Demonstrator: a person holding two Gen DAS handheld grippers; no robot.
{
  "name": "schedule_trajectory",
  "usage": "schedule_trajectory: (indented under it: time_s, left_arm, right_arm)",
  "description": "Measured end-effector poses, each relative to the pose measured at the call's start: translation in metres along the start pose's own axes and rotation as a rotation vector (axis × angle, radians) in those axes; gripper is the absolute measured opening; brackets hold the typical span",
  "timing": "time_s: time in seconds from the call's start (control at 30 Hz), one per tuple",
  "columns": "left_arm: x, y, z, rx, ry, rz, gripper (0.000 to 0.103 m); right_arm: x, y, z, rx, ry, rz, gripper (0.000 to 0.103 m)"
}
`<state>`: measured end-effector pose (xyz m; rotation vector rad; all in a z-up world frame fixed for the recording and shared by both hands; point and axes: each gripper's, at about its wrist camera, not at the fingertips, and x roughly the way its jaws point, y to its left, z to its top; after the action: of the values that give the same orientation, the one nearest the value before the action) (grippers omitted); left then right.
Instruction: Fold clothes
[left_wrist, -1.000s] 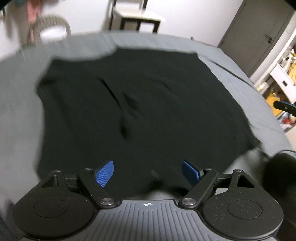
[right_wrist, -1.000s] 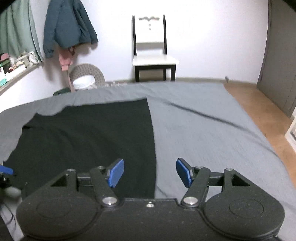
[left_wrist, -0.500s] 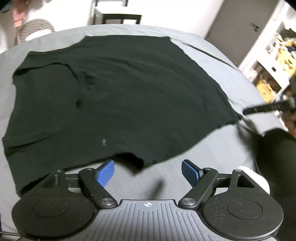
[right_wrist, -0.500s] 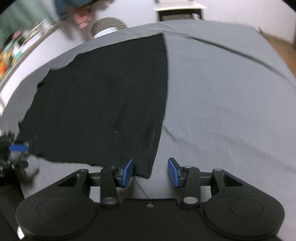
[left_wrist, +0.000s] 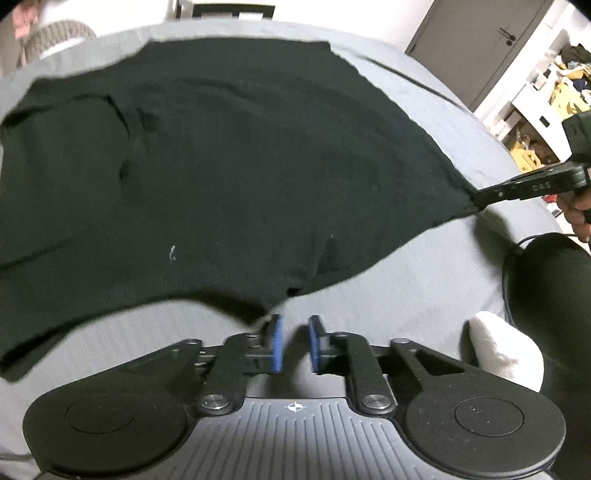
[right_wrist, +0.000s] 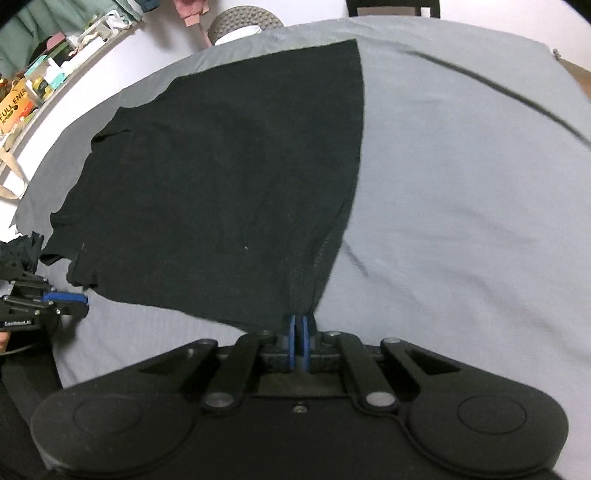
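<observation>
A: Left wrist view first. Looking over the shirt (left_wrist: 258, 166), spread black across the bed (left_wrist: 424, 295), body running away forward, near hem sweeping side to side.

B: And the left fingers (left_wrist: 275, 343)?

A: Nearly together, narrow slit of grey bed showing between. Hem corner lying right at the tip of one pad, slightly off to that side. Not visibly pinched. Probably needs a nudge sideways before closing.

B: Far end of the hem?

A: Out at the right edge, caught by the right fingers (left_wrist: 491, 194), cloth pulled to a taut point.

B: Right wrist view now.

A: Confirms it. Right fingers (right_wrist: 291, 339) pressed together, clamping the shirt (right_wrist: 221, 184) at its near corner, side seam running straight ahead. Left fingers (right_wrist: 62, 297) low at the left edge, just beside the other hem corner, apparently apart from it.

B: So left side nearer the free corner.

A: Looks that way.
</observation>
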<state>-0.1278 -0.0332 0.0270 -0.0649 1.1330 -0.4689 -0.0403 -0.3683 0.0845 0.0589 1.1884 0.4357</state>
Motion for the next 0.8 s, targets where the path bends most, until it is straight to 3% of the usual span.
schedule_trajectory:
  time_s: [0.13, 0.27, 0.37, 0.43, 0.57, 0.8]
  left_arm:
    - [0.003, 0.001, -0.001, 0.025, 0.035, 0.003, 0.002]
    - [0.001, 0.003, 0.0, 0.015, 0.05, -0.02, 0.002]
    - [-0.008, -0.001, 0.0, 0.055, 0.024, -0.024, 0.003]
    - [-0.014, -0.008, -0.001, 0.101, -0.009, 0.015, 0.003]
    - [-0.019, -0.017, -0.001, 0.177, -0.056, 0.063, 0.005]
    - [-0.009, -0.006, 0.003, -0.002, -0.07, 0.094, 0.006]
  right_arm:
    - [0.001, 0.004, -0.005, -0.032, 0.025, -0.048, 0.002]
    - [0.013, 0.007, -0.009, -0.043, 0.066, -0.039, 0.002]
    - [0.009, 0.01, -0.007, -0.058, 0.063, -0.033, 0.013]
    - [0.007, 0.012, -0.007, -0.072, 0.065, -0.026, 0.024]
    - [-0.002, 0.01, -0.002, -0.029, 0.015, -0.003, 0.029]
    - [0.009, -0.002, 0.008, 0.074, 0.001, -0.01, 0.031]
